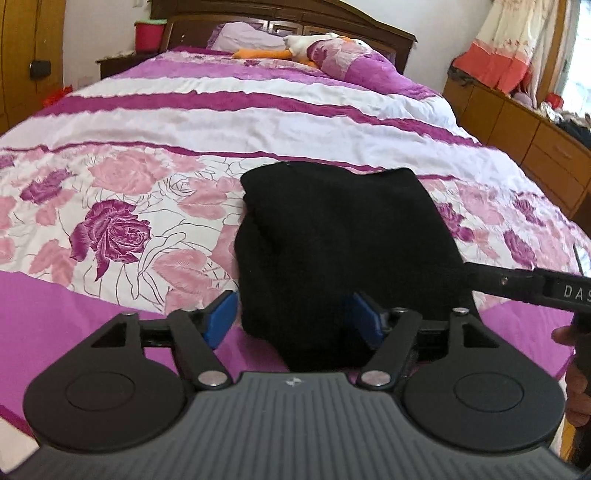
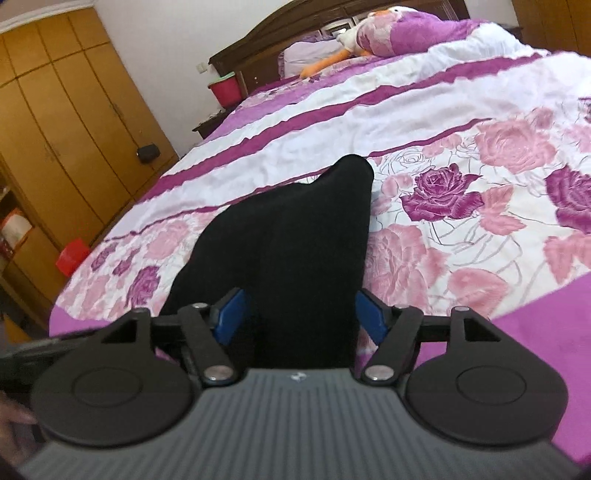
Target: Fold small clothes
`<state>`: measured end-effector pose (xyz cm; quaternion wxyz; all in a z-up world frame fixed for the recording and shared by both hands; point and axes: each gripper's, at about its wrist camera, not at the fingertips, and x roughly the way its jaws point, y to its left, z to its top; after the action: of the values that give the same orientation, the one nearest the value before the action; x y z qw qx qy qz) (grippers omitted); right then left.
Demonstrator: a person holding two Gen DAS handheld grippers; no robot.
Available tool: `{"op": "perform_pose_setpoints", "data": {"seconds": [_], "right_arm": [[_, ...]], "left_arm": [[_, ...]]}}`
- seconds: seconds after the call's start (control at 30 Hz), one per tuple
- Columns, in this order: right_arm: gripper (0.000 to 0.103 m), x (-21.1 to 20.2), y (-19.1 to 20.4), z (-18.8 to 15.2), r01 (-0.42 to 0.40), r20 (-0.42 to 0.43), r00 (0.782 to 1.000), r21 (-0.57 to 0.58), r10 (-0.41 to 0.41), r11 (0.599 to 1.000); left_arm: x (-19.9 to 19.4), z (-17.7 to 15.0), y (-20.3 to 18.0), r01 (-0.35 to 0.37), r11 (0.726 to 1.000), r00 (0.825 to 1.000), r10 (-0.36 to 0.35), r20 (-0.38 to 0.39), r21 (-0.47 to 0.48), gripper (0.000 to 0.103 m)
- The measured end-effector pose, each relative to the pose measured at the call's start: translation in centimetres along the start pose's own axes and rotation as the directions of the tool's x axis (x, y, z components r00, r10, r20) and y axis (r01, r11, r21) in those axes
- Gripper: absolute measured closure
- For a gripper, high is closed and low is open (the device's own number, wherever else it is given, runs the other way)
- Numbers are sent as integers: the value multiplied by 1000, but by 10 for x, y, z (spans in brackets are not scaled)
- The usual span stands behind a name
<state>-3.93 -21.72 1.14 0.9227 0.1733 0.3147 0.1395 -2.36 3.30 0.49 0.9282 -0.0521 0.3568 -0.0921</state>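
Lying near the foot of a floral bedspread (image 1: 122, 206): one black garment (image 1: 347, 251), folded into a compact bundle. Left gripper (image 1: 293, 321): blue fingers (image 1: 221, 317) spread wide, garment's near edge between them, no clamping seen. Right gripper (image 2: 301, 317): blue fingers (image 2: 232, 314) likewise apart, straddling a raised ridge of the same cloth. Background: plush duck (image 1: 295, 46) by the headboard, red bucket (image 1: 147, 35), wooden wardrobe (image 2: 55, 122).

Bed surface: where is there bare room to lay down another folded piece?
Free: the floral quilt left of the black garment, and the white-and-purple stripes beyond it up to the pillows. Crowded: the near edge, where the left claw and right claw straddle the garment.
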Motion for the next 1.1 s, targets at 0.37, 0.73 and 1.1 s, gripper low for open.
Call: {"op": "perform_pose_setpoints", "data": {"seconds": [0.37, 0.73, 1.1], "right_arm": [[34, -18, 15, -41, 114, 1, 993, -101, -114, 988], [34, 4, 12, -64, 202, -52, 976, -135, -210, 970], [34, 18, 2, -72, 207, -87, 972, -104, -216, 973]], "left_arm": [[-2, -29, -23, -92, 995, 994, 93, -62, 28, 12], [31, -46, -19, -180, 984, 973, 176, -147, -14, 11], [42, -49, -24, -199, 980, 968, 198, -156, 14, 4]]}}
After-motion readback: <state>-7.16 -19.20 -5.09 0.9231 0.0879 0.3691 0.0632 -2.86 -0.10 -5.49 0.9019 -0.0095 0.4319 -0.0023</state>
